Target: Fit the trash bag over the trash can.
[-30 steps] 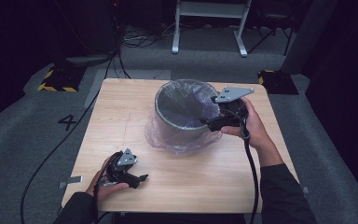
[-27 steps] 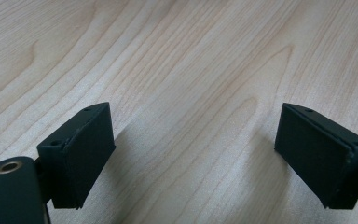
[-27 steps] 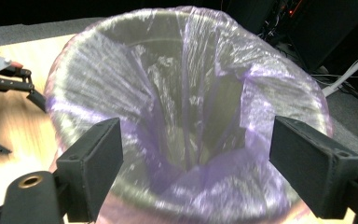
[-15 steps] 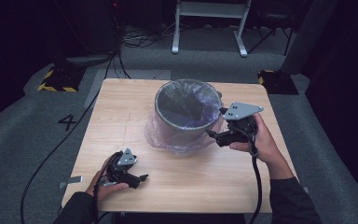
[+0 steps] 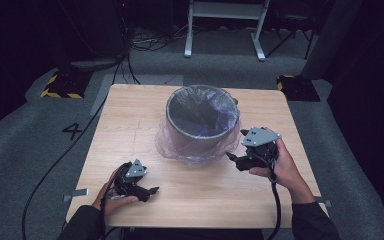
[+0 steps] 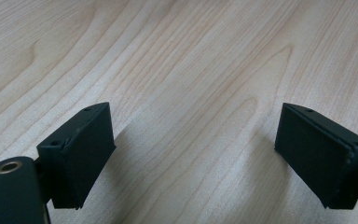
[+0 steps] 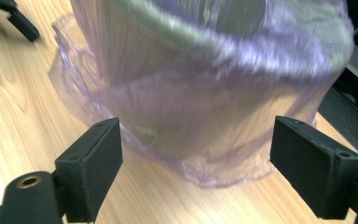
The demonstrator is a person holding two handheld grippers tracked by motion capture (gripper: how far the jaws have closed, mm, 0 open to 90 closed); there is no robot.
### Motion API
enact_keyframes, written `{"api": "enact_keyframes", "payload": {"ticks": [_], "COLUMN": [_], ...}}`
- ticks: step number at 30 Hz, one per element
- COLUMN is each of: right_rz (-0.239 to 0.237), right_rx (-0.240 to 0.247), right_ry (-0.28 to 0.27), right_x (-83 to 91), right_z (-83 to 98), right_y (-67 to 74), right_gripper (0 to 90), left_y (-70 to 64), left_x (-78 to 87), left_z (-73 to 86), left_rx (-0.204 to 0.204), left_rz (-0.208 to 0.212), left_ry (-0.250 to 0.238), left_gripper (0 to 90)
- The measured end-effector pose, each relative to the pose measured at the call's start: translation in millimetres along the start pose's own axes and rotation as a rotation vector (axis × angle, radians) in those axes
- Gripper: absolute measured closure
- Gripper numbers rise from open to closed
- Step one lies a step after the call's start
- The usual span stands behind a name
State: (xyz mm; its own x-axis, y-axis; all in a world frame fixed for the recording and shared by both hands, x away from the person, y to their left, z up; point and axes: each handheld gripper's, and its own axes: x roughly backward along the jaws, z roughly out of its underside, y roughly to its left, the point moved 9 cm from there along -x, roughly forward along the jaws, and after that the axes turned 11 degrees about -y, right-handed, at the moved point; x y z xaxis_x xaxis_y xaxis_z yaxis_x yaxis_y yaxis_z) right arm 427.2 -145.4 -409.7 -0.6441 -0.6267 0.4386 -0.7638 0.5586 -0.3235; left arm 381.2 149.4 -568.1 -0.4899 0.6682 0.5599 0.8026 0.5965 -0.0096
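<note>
A grey waste bin [image 5: 202, 122] stands mid-table, lined with a thin purple plastic bag [image 5: 172, 145] that drapes over its rim and down its sides. My right gripper [image 5: 234, 159] is held low at the bin's right side, open, jaws pointing at the bag with nothing between them. In the right gripper view the bag [image 7: 205, 116] hangs just beyond the wide-apart jaws of the right gripper [image 7: 196, 163]. My left gripper [image 5: 150, 191] rests near the table's front left, open. In the left gripper view the left gripper [image 6: 193, 154] has bare wood between its jaws.
The wooden table [image 5: 130, 115] stands on grey carpet. A metal stand [image 5: 225, 30] and cables lie behind the table. A yellow-and-black striped block [image 5: 60, 85] sits on the floor at the left. The other gripper's jaw [image 7: 16, 18] shows at the top left of the right gripper view.
My right gripper has come away from the bin's rim, moving down and toward the person, and now sits low beside the bag. The left gripper has stayed put.
</note>
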Motion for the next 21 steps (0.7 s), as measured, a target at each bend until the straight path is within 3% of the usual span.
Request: {"api": "enact_keyframes", "payload": {"ticks": [10,21], "right_rz": [0.011,0.005], "right_rx": [-0.013,-0.078], "right_ry": [0.054,0.103], "right_x": [-1.3,3.2], "right_z": [41.0,93.0], "right_y": [6.3,12.1], "right_gripper": [16.8,16.8], "left_y": [0.0,0.0], "left_x": [0.0,0.0], "left_z": [0.0,0.0], "left_rx": [0.000,0.000], "left_rz": [0.000,0.000], "left_ry": [0.000,0.000], "left_gripper": [11.4,11.4]}}
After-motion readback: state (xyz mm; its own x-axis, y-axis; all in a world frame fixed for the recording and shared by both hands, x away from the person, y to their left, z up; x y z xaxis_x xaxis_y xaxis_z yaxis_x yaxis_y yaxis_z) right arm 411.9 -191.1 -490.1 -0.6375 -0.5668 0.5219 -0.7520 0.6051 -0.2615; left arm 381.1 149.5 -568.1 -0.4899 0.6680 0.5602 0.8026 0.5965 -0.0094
